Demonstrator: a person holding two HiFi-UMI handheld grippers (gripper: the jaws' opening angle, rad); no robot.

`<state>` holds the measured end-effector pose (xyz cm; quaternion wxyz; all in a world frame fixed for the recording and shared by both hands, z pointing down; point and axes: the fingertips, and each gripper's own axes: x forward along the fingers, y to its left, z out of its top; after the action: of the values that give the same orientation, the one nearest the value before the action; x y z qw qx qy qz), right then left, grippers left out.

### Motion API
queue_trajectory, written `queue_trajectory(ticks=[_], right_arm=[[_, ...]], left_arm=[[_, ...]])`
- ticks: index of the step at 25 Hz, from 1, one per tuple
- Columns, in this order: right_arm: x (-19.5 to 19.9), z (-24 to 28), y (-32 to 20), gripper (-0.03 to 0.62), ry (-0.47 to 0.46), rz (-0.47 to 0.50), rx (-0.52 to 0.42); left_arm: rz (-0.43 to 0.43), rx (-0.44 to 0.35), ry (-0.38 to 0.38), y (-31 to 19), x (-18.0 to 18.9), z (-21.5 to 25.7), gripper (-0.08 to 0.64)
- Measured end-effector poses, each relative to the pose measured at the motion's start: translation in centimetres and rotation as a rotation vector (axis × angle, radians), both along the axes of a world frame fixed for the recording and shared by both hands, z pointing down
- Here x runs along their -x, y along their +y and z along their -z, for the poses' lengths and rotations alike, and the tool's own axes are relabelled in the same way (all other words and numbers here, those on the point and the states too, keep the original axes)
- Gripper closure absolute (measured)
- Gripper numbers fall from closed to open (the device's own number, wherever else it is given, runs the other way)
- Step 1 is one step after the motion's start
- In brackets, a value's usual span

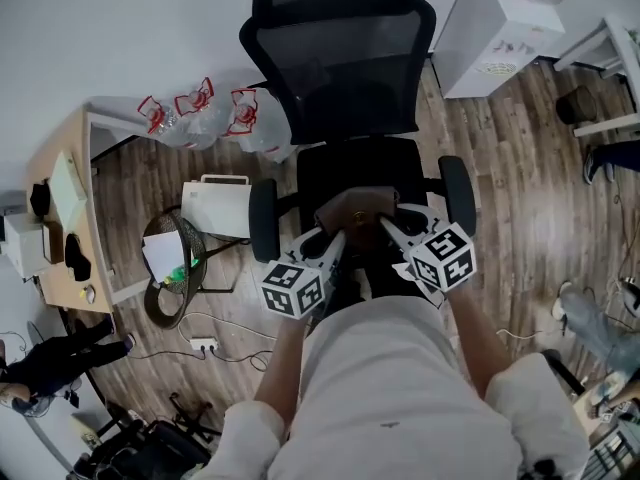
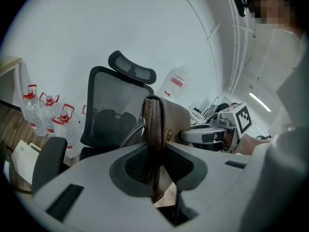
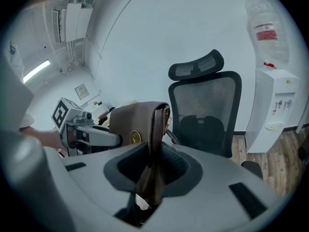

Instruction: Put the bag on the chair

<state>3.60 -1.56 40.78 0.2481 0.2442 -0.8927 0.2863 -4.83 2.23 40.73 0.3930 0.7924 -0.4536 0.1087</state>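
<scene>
Brown bag (image 1: pixel 355 209), pinched by left gripper (image 1: pixel 334 240) and right gripper (image 1: pixel 389 226) over the chair (image 1: pixel 340 163) seat, apparently awaits lowering and release.

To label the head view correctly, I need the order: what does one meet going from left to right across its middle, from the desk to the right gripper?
desk → bin → left gripper → bag → right gripper

I have the bag (image 1: pixel 355 211) between left gripper (image 1: pixel 335 240) and right gripper (image 1: pixel 388 226), over the chair (image 1: pixel 340 58), with bottles (image 1: pixel 205 118) behind-left of it, a dispenser (image 1: pixel 495 28) behind-right and a desk (image 1: pixel 60 218) far left.
</scene>
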Motion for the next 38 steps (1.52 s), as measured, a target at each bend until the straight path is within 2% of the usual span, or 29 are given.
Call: queue_trajectory(ticks=[6, 11, 17, 24, 32, 38], right_arm=[[-1.1, -1.2, -1.9, 0.508, 0.003, 0.022, 0.027], [-1.4, -2.8, -2.6, 0.510, 0.027, 0.034, 0.046], [-1.1, -3.9, -2.9, 0.514, 0.035, 0.016, 0.063], [-1.1, -6.2, -3.3, 0.512, 0.067, -0.022, 0.080], [-1.6, -9.2, -3.9, 0.511, 0.095, -0.117, 0.104], [-1.4, -12.1, -4.4, 0.511, 0.101, -0.152, 0.122]], left_arm=[[0.003, 0.021, -0.006, -1.6, -1.3, -1.2, 0.500], [-0.043, 0.063, -0.026, -2.2, -1.9, -2.9, 0.502], [-0.033, 0.086, 0.003, -2.7, -1.5, -4.0, 0.502], [-0.130, 0.098, 0.019, -3.4, -1.4, -6.5, 0.502], [-0.206, 0.117, 0.009, -4.9, -1.5, -9.5, 0.502], [-0.246, 0.126, 0.004, -5.8, -1.2, -12.3, 0.502]])
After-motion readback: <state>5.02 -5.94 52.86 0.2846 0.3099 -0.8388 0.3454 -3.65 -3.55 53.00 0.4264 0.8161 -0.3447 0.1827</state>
